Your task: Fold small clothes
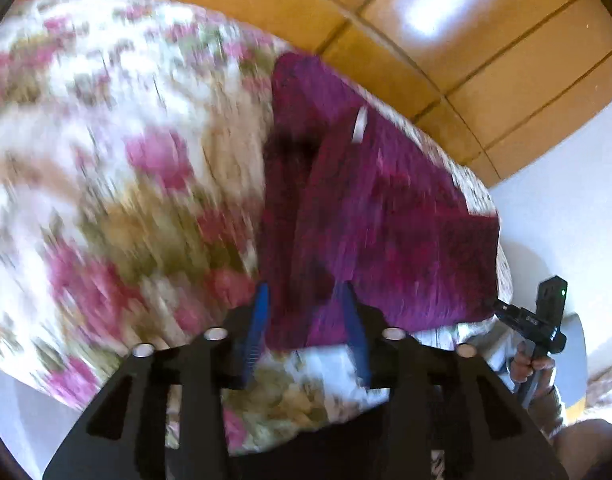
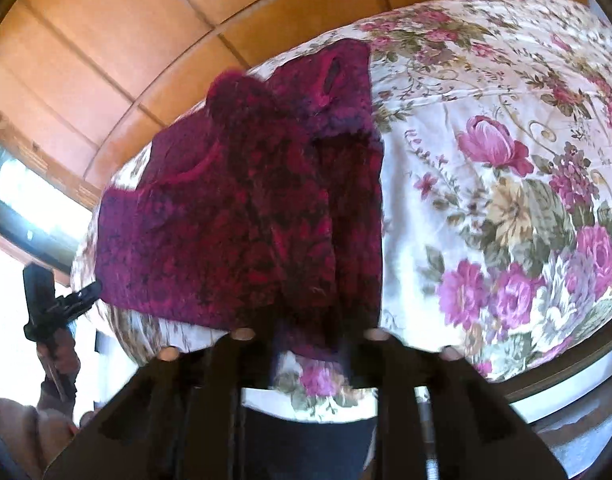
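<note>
A: What is seen ahead of the left tool (image 1: 306, 304)?

B: A dark magenta knitted garment (image 1: 369, 216) is seen lying flat on a floral cover (image 1: 106, 152), directly ahead of the blue fingers (image 1: 260, 320) and extending up and to the right of them. The near hem is crossed by both fingertips in this view. The fingers are held partly apart, and no cloth is seen pinched between them; whether the fabric is touched cannot be told, since the picture is heavily blurred.

A: And the right tool (image 2: 306, 344)?

B: Its dark fingers (image 2: 357, 356) are also held partly apart. The same garment (image 2: 242, 216) is found just ahead and to the left of them, with a folded strip along its right side reaching down into the gap. The pads are not seen pressed on it, though the fingertips are blurred and dark against the knit.

A: Can each tool be seen from the other?

B: Yes. The right tool (image 1: 545, 316) is shown at the right edge of the left view, gripped by a hand (image 1: 531, 364), just beyond the garment's corner. The left tool (image 2: 54, 304) is shown at the left edge of the right view, beside the garment's lower left corner.

A: What lies beyond?

B: An orange tiled floor (image 1: 385, 12) is seen past the cover's far edge.
</note>
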A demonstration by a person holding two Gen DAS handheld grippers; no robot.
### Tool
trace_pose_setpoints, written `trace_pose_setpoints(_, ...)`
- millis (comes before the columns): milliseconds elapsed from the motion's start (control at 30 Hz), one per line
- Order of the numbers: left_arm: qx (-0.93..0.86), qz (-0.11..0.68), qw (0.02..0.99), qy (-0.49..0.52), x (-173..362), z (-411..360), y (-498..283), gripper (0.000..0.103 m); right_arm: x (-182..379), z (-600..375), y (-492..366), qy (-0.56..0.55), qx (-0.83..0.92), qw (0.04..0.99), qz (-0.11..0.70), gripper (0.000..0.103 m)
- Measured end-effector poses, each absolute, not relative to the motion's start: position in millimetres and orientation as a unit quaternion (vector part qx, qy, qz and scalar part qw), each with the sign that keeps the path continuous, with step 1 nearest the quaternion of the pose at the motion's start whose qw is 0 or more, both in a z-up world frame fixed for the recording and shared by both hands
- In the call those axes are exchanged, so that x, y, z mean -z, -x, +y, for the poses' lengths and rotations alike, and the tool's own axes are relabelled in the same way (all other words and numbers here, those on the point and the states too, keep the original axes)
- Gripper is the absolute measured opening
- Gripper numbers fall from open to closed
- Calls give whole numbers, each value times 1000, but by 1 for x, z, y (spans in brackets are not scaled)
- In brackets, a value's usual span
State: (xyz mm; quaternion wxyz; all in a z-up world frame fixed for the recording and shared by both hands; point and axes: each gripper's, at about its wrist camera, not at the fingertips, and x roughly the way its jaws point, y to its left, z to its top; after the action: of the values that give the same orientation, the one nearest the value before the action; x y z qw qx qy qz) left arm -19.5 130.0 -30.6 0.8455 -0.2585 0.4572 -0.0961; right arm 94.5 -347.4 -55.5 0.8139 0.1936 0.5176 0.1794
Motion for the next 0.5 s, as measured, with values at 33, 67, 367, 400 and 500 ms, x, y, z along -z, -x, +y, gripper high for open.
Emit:
trace_pose_setpoints(33,93,445,857,243,20,130,17,53,51,-350,-102,-195,-171,822,508,61)
trace_pose_setpoints(67,94,434,867,226,10,131,11,59,44,-351,-109,-189,-164,833,493,68)
trace_pose_setpoints(367,132,431,885,117,7,90,-57,46,26,-320,-174,-108,-167,865,460,49)
trace_pose_setpoints(400,141,443,878,113,13,86,-63,20,30,-315,-178,-98,-170,862,468,32)
trace_pose_setpoints(500,129,420,893,103,15,87,-54,13,38,-305,-172,-60,-177,859,476,17)
